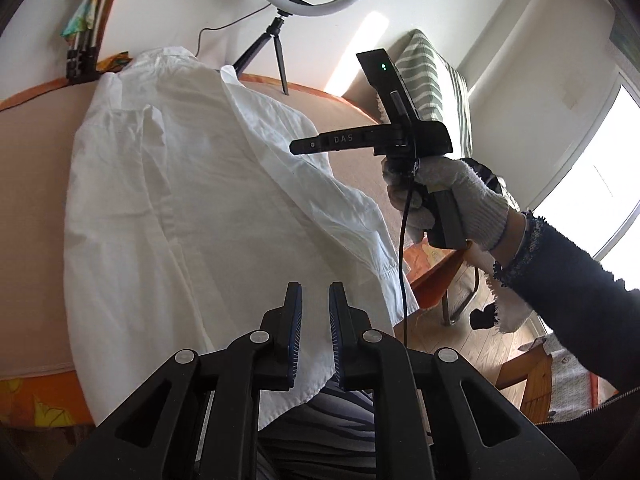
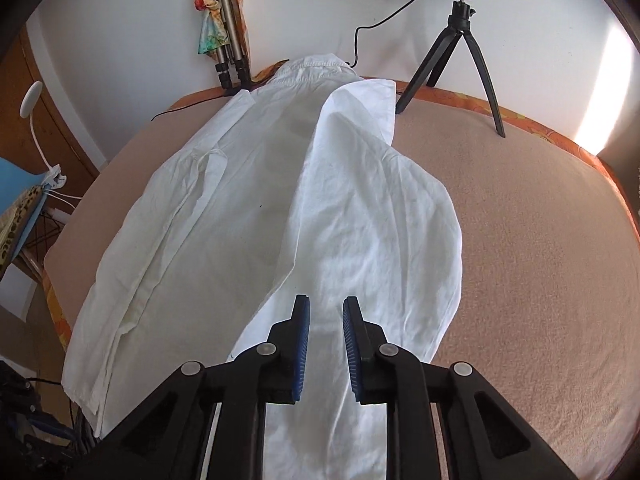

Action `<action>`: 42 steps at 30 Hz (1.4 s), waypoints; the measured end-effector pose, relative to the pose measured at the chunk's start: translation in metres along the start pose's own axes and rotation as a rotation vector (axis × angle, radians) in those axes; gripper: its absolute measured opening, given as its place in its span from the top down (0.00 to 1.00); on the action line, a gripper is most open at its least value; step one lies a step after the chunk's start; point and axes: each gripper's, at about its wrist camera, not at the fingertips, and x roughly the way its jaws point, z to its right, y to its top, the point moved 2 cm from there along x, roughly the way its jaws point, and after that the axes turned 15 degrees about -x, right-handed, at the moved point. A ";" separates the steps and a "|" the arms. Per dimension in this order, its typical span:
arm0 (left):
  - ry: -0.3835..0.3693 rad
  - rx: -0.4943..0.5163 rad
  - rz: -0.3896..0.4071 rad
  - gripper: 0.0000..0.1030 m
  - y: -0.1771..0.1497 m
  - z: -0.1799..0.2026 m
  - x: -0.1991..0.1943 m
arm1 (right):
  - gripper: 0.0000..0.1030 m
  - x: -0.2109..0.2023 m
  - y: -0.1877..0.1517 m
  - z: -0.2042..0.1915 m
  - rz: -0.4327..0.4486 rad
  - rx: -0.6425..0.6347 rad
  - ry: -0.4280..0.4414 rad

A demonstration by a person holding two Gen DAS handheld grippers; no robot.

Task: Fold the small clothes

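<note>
A white shirt (image 1: 192, 200) lies lengthwise on a tan table cover (image 1: 36, 184), collar at the far end, its near hem hanging over the front edge. Its right side and sleeve are folded in over the middle (image 2: 360, 208). My left gripper (image 1: 316, 292) is open and empty above the near hem. My right gripper (image 2: 326, 308) is open and empty above the folded sleeve near the front edge. In the left wrist view the right gripper's body (image 1: 384, 136) shows held in a gloved hand (image 1: 456, 196) to the right of the shirt, its fingers hidden.
A ring light on a black tripod (image 2: 460, 40) stands at the table's far edge. A folded tripod with coloured cloth (image 2: 224, 24) leans on the wall. A striped chair (image 1: 436, 80) and a window (image 1: 600, 176) lie to the right. The table cover (image 2: 540, 240) stretches right of the shirt.
</note>
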 end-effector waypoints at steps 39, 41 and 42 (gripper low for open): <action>-0.220 -0.217 -0.270 0.91 -0.007 0.015 0.094 | 0.60 -0.080 -0.182 -0.026 0.020 0.345 0.244; -0.245 -0.234 -0.277 0.92 -0.007 0.016 0.094 | 0.71 -0.078 -0.179 -0.030 0.007 0.318 0.236; -0.258 -0.244 -0.283 0.92 -0.007 0.016 0.095 | 0.76 -0.076 -0.176 -0.031 -0.002 0.308 0.229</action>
